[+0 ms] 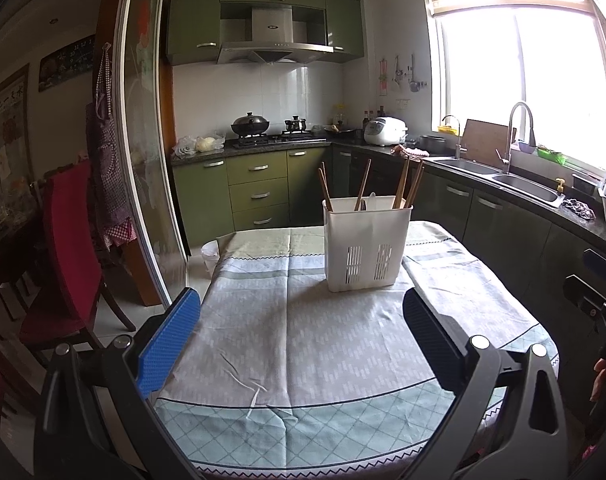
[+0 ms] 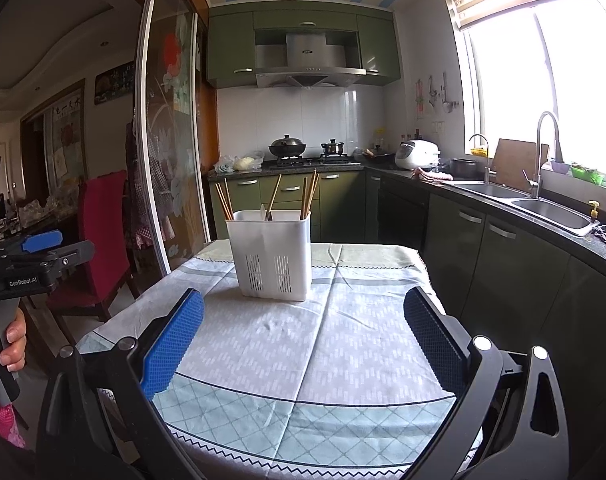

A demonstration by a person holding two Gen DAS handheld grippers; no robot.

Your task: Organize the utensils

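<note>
In the left wrist view the left gripper [image 1: 303, 344] has its fingers wide and empty, and the white utensil holder [image 1: 365, 244] stands right of frame centre. In the right wrist view the right gripper [image 2: 303, 344], also wide and empty, sees the holder left of centre. The chopsticks [image 2: 274, 192] stand nearly upright, so I judge neither gripper is clearly nearer.

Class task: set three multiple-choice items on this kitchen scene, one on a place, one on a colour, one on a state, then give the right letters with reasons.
1. Where does the white utensil holder stand?
A. on the tablecloth
B. in the sink
C. on the stove

2. What colour is the chair beside the table?
A. green
B. red
C. white

3. How is the left tool?
A. shut on a chopstick
B. open, holding nothing
C. shut, holding nothing

Answers:
1 A, it rests on the cloth.
2 B, its cover is red.
3 B, the fingers stand wide apart with only cloth between.
</note>
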